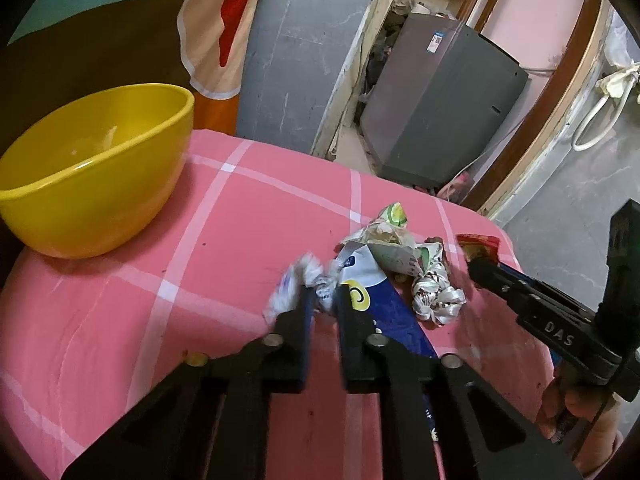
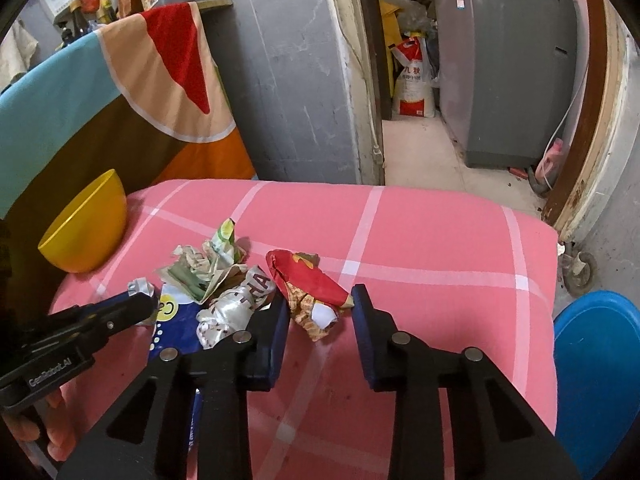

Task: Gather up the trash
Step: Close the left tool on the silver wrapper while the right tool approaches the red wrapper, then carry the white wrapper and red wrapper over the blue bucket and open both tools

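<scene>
Trash lies in a heap on a pink checked cover (image 1: 180, 280). My left gripper (image 1: 323, 300) is shut on a crumpled white wrapper (image 1: 298, 280), which bulges out to the left of the fingers. Under it lies a blue-and-white packet (image 1: 384, 312), with green-white crumpled paper (image 1: 384, 236) and a silvery twisted wrapper (image 1: 436, 296) beside it. In the right wrist view my right gripper (image 2: 320, 304) is shut on a red crumpled wrapper (image 2: 308, 284), pads touching both its sides. The left gripper (image 2: 148, 304) shows at that view's left. A yellow bowl (image 1: 100, 208) stands at the far left.
The pink cover (image 2: 420, 240) drops off at its far and right edges. A blue round lid or tub (image 2: 600, 360) sits low at the right. Behind are a grey wall, a doorway with a grey appliance (image 2: 504, 60), and a coloured cloth (image 2: 160, 72) hanging at the left.
</scene>
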The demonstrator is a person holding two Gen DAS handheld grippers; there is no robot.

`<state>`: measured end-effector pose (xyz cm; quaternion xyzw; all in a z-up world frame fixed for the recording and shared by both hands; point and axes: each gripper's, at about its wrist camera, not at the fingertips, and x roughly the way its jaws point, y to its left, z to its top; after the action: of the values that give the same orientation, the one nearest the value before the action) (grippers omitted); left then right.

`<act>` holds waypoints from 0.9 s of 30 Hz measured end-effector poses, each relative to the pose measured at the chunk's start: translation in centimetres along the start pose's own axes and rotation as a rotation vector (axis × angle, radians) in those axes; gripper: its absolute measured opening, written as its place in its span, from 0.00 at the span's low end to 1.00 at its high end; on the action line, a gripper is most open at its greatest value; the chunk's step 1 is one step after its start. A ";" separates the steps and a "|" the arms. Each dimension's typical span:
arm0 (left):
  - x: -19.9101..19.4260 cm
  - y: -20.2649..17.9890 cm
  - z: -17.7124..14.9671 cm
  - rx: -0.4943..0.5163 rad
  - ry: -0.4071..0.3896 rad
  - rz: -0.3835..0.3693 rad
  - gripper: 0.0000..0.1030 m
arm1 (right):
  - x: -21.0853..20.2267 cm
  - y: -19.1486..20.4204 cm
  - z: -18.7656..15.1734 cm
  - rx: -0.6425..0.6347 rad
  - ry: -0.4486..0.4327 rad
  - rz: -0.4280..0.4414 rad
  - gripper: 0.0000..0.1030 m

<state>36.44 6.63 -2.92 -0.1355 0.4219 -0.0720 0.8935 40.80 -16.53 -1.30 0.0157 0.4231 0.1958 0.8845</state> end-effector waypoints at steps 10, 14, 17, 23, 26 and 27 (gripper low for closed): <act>-2.6 -1.1 -1.1 0.005 -0.076 -0.021 0.04 | -3.9 -0.3 -1.2 0.008 -0.104 0.022 0.27; -4.3 -2.5 -1.1 0.038 -0.138 -0.033 0.04 | -5.5 -0.2 -1.8 0.001 -0.150 0.030 0.27; -5.6 -4.0 -1.0 0.066 -0.190 -0.048 0.04 | -7.1 0.1 -2.1 -0.013 -0.209 0.028 0.27; -8.7 -7.8 -1.0 0.146 -0.315 -0.092 0.04 | -11.0 0.2 -2.3 -0.030 -0.337 0.022 0.27; -10.0 -10.0 -0.9 0.196 -0.371 -0.111 0.04 | -13.0 0.2 -2.4 -0.037 -0.401 0.006 0.27; -10.4 -10.8 -1.0 0.213 -0.387 -0.120 0.04 | -13.9 0.1 -2.5 -0.036 -0.427 0.002 0.27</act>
<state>28.95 -1.30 7.37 -0.0763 0.2240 -0.1417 0.9612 31.06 -21.80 7.41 0.0413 0.2226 0.1963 0.9541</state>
